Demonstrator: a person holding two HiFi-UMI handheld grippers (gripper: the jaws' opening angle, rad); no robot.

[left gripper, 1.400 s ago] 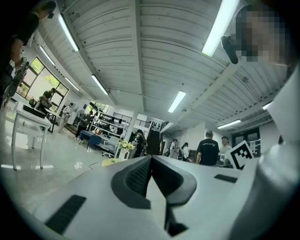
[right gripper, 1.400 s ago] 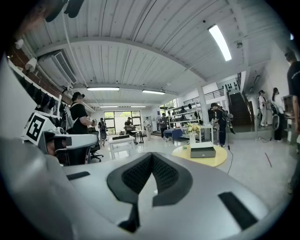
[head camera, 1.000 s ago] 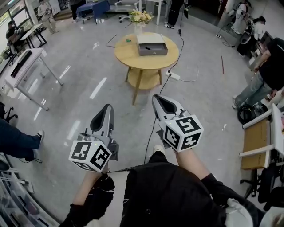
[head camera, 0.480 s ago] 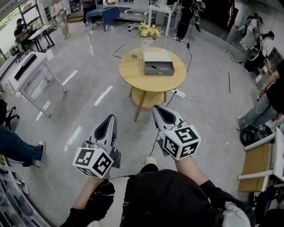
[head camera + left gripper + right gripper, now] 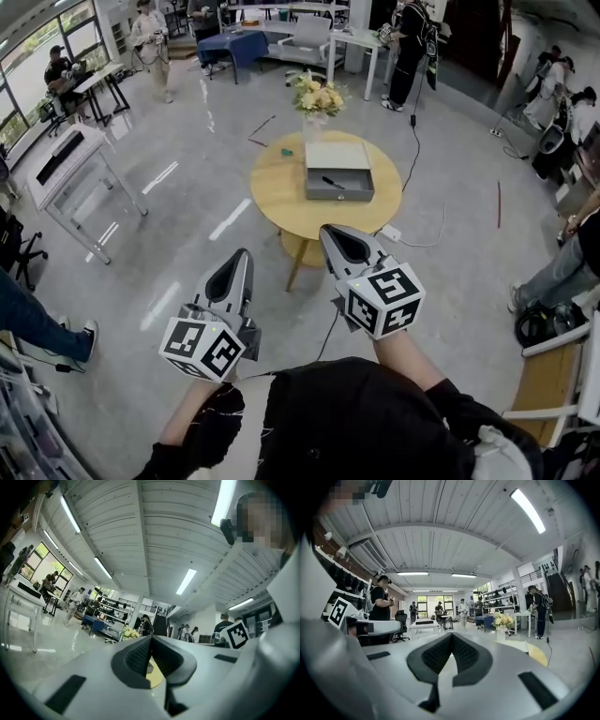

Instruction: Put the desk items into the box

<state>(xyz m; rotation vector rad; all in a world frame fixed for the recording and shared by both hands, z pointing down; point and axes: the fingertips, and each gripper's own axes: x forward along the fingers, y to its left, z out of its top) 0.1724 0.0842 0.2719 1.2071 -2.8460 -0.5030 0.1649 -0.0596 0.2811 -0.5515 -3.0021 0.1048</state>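
A round wooden table stands ahead of me on the floor. On it lies an open grey box with a black pen inside. A small green item rests near the table's far left edge, and a vase of flowers stands behind the box. My left gripper and right gripper are held in the air short of the table, both shut and empty. In the left gripper view the left gripper has its pads pressed together. The right gripper shows the same in the right gripper view.
A white power strip and a black cable lie on the floor right of the table. A white desk stands at the left. Several people stand or sit around the room's edges. A wooden bench is at the right.
The table has come nearer and lower in the head view as I walk toward it. Both grippers stay shut and level in front of me.
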